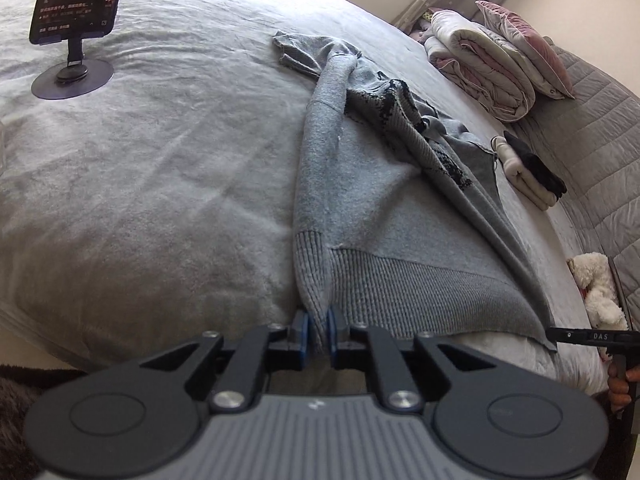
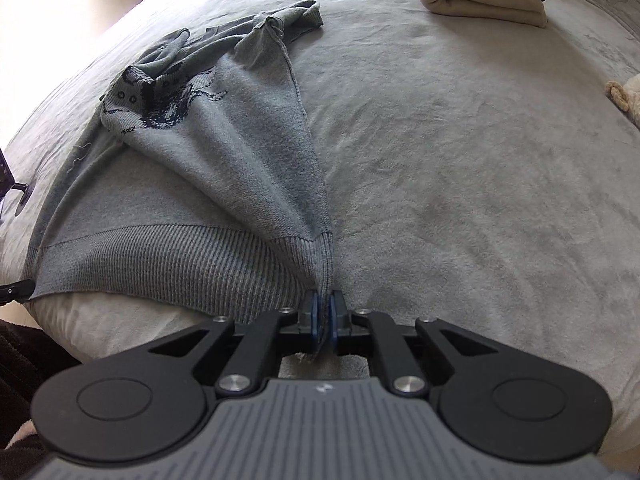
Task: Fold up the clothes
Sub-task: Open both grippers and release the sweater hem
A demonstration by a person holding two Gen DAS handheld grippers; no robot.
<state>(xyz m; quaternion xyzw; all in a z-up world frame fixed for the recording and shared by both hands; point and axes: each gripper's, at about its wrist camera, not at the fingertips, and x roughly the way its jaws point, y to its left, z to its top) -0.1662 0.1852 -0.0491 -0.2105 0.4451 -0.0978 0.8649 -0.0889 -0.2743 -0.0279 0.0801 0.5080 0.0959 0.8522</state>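
Observation:
A grey knit sweater (image 1: 360,200) with a dark pattern lies on the bed, its ribbed hem towards me and its upper part crumpled. My left gripper (image 1: 318,332) is shut on the hem's left corner, and the bunched knit fills the gap between the blue pads. In the right wrist view the sweater (image 2: 224,168) rises in a taut fold to my right gripper (image 2: 323,320), which pinches the hem's right corner. One black finger (image 1: 576,336) of the right gripper shows at the hem's far corner in the left wrist view.
The bed (image 1: 160,160) has a grey plush cover. A phone on a stand (image 1: 76,0) is at the far left. Folded quilts and a pink pillow (image 1: 500,52) lie at the head. Folded cream and black clothes (image 2: 480,0) and a white plush toy (image 1: 596,288) sit to the right.

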